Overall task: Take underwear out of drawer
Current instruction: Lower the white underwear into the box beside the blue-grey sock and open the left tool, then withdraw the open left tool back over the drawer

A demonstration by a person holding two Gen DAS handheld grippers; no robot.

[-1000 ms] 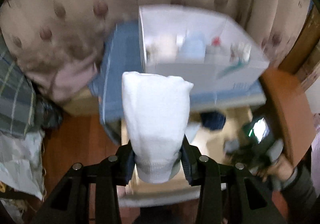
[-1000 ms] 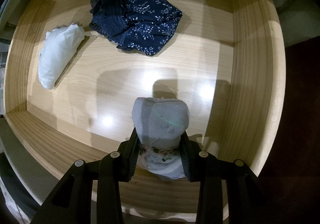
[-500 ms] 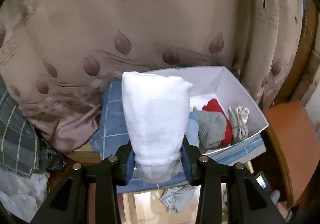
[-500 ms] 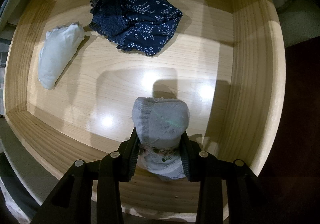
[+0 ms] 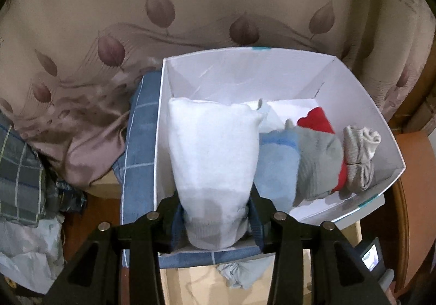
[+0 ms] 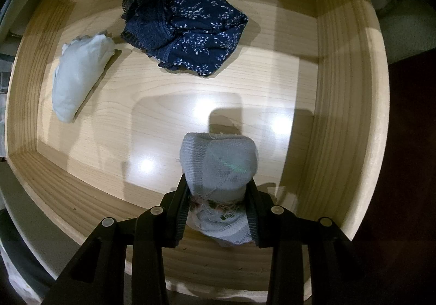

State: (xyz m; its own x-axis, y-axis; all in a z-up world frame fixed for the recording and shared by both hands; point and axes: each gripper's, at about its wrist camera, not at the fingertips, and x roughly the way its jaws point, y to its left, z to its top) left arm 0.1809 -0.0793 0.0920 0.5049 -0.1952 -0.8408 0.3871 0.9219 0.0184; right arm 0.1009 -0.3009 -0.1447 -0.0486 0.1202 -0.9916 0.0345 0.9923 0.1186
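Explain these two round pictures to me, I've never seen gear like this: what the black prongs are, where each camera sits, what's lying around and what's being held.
No robot arm here: a person holds a two-finger gripper in each hand, and a fisheye camera on each looks forward along its fingers, so the black prongs at the bottom are the gripper itself.

The left wrist view shows the left gripper above a white box on a blue checked cloth. A white folded garment sits between its jaws, which are opening. In the box lie a light blue piece, a grey one, a red one and a small grey bundle.

The right wrist view looks straight down into a wooden drawer. The right gripper is shut on a grey folded garment. Navy floral underwear and a pale folded piece lie on the drawer floor.
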